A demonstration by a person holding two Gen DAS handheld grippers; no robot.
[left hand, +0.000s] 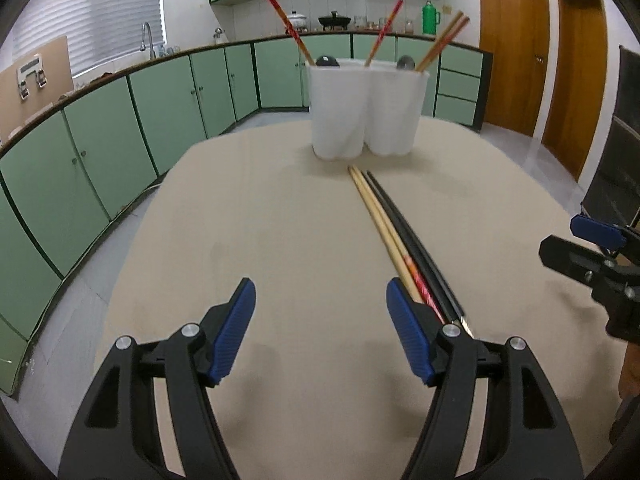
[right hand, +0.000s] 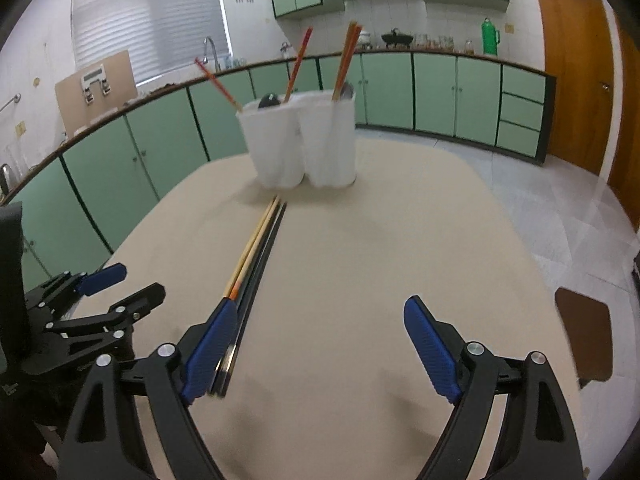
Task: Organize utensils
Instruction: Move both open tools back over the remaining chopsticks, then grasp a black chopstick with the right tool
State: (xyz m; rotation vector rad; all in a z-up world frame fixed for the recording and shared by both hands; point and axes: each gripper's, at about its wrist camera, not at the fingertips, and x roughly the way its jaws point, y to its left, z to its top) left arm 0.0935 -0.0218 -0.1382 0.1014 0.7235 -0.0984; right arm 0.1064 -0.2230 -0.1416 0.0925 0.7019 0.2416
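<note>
Two joined white cups stand at the far side of the beige table, holding red and wooden chopsticks and dark spoon heads. On the table lie a wooden chopstick pair and a black pair, side by side, pointing at the cups. My left gripper is open and empty, with the chopsticks just outside its right finger. My right gripper is open and empty, and the chopsticks' near ends run under its left finger.
The beige table drops off at rounded edges left and right. Green cabinets line the room behind. A brown chair seat sits at the table's right, and a dark chair stands at the right.
</note>
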